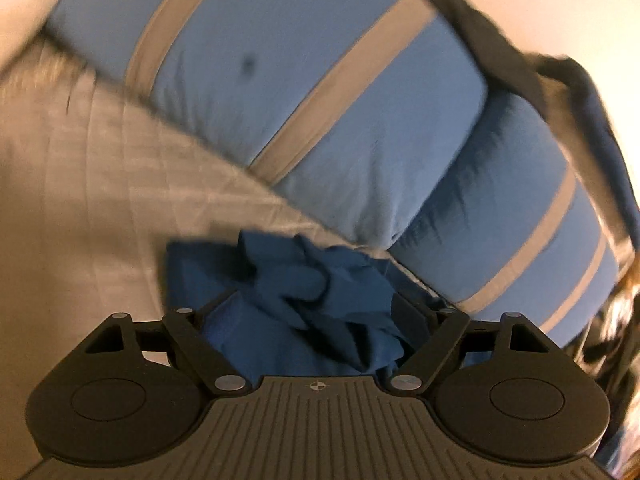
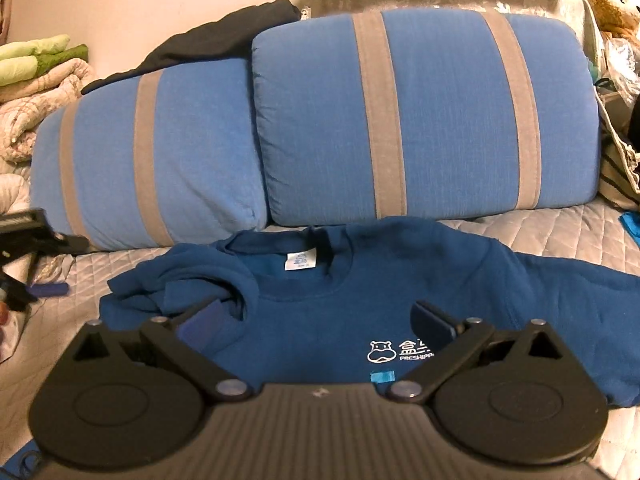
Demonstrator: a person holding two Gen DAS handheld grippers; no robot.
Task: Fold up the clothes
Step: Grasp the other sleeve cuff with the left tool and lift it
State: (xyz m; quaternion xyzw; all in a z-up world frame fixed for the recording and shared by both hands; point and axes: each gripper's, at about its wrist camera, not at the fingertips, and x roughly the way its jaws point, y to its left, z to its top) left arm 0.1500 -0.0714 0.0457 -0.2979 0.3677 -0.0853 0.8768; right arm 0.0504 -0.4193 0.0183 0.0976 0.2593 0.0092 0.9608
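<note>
Left wrist view: heavily blurred. Left gripper [image 1: 316,312] low over a bunched wad of the blue sweatshirt [image 1: 304,300] on the grey quilted bed cover [image 1: 100,200], jaws apart with crumpled cloth between them; cannot tell whether the pads actually press on it, since folds hide most of both fingers. Probably gathered there so the sleeve can be picked up and brought across the body. Striped blue pillows [image 1: 320,112] behind, a dark garment [image 1: 500,40] along their top edge, smeared.

Right wrist view: sharp. Right gripper [image 2: 316,328] hovering just above the sweatshirt [image 2: 400,280], jaws wide, nothing held. Shirt laid chest-up on the bed cover [image 2: 540,232], collar toward the pillows [image 2: 420,120], likely spread so for folding. Near sleeve rumpled into a heap, far sleeve cut off at the frame edge. White logo [image 2: 396,350] partly hidden by one finger. Left gripper [image 2: 28,236] barely visible at the picture's edge.
</note>
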